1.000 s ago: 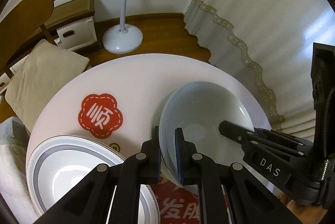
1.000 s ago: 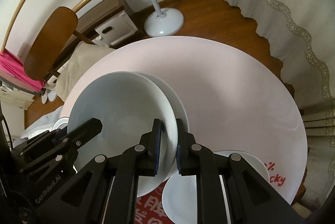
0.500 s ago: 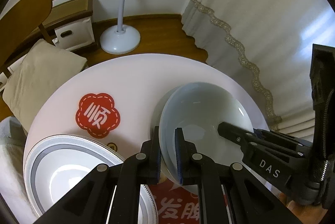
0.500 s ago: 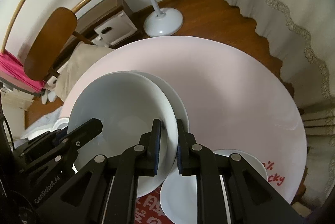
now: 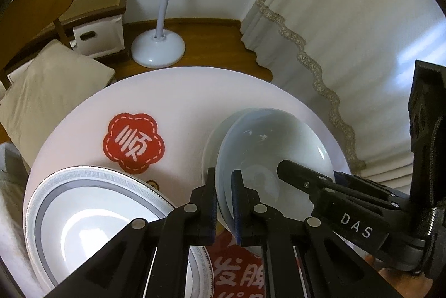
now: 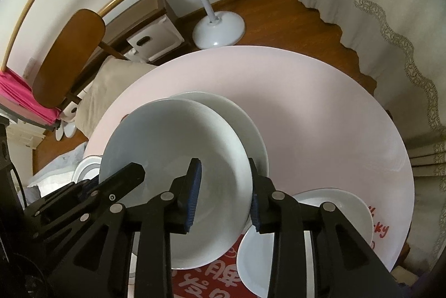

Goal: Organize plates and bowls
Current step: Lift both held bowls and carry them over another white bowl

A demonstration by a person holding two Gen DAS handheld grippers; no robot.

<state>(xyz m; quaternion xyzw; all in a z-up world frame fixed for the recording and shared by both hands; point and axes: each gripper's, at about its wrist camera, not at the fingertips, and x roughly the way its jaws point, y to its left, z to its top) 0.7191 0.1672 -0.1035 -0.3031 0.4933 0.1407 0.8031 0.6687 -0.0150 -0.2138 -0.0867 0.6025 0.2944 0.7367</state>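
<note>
- While the two hand-held grippers meet over the round counter (image 6: 320, 108), a white plate (image 6: 172, 158) hangs tilted between them, its lower edge over a second white plate (image 6: 237, 117) that lies on the counter beneath it.
- The left hand-held gripper (image 5: 224, 203) is clamped narrow on the tilted plate's rim, on the side nearest its own camera, and carries the plate alone.
- The right hand-held gripper (image 6: 223, 195) straddles the opposite rim; its jaws have just been opening, the rim stands between them, and the pads look clear of it.
- The relation that matters: the plate's face slopes down away from the left hand-held gripper toward the plate below, so I judge that the left hand must lower it to lay one plate on the other.
- A grey-banded plate (image 5: 92, 217) sits on the counter to the left, and a smaller white dish (image 6: 329, 214) lies near the right hand-held gripper, both apart from the pair.
- Compared with a second ago, the right jaws, then pinched on the rim, are parted; the plate sits much where it was.
</note>
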